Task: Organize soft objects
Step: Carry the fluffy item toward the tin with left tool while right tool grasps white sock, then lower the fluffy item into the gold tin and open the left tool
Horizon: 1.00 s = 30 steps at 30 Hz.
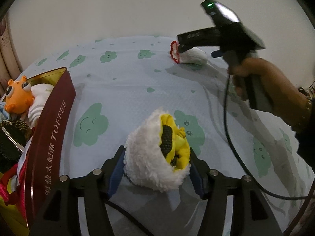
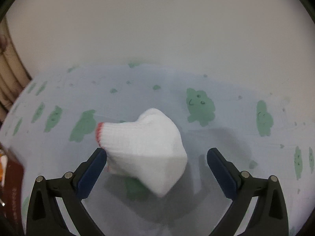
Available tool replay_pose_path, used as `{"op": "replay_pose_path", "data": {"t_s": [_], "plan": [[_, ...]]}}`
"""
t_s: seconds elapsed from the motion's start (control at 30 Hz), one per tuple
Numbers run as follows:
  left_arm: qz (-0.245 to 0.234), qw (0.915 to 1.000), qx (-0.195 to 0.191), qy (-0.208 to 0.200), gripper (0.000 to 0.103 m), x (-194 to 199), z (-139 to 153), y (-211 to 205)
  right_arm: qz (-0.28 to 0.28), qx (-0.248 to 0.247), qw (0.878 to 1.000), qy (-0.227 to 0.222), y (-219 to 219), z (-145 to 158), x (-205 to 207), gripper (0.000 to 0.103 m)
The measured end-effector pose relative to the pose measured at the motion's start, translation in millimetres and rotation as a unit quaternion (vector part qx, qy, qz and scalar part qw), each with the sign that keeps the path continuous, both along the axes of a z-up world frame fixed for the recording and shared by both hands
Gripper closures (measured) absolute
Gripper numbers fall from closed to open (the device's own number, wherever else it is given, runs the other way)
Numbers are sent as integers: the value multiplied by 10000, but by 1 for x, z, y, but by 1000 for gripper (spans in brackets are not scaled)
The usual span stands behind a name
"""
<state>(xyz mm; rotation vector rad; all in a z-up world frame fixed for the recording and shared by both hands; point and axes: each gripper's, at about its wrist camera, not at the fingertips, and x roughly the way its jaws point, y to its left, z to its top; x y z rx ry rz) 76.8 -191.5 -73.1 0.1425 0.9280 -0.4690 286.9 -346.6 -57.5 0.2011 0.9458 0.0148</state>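
A fluffy white plush with yellow cloth and a black knit patch (image 1: 157, 153) sits between my left gripper's fingers (image 1: 157, 169); the blue pads press its sides, so the gripper is shut on it just above the sheet. A folded white knit glove with a red-trimmed cuff (image 2: 145, 153) lies on the sheet between my right gripper's open fingers (image 2: 157, 169); the left pad touches its cuff, the right pad stands apart. In the left wrist view the right gripper (image 1: 180, 48) hovers over the same glove (image 1: 192, 58) at the far side.
A dark red TOFFEE tin (image 1: 53, 129) stands at the left, holding an orange big-eyed toy (image 1: 17, 96), white socks and other soft items. The pale blue sheet with green cloud prints (image 1: 122, 90) covers the surface. A black cable (image 1: 236, 157) trails at the right.
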Motion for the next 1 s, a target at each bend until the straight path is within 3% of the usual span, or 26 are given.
{"op": "replay_pose_path", "data": {"t_s": [0.13, 0.2, 0.23, 0.37, 0.67, 0.87, 1.0], "plan": [[-9, 10000, 1, -1, 42, 0, 0, 0, 128, -29, 9999, 41, 7, -19, 8, 7], [-8, 10000, 5, -12, 41, 0, 0, -1, 241, -80, 9996, -153, 11, -14, 4, 50], [-3, 10000, -6, -16, 41, 0, 0, -1, 285, -146, 9992, -239, 12, -12, 1, 57], [11, 10000, -25, -30, 41, -1, -1, -1, 347, -13, 9989, -318, 7, -9, -24, 67], [17, 10000, -25, -46, 41, -2, -1, -2, 210, 263, 9982, -502, -4, 6, -174, 68], [31, 10000, 55, -74, 41, -4, -2, -5, -274, 424, 9981, -341, -19, -14, -236, 67], [54, 10000, -5, -44, 41, -2, 0, -3, -552, 530, 9959, -478, -25, -16, -244, 68]]}}
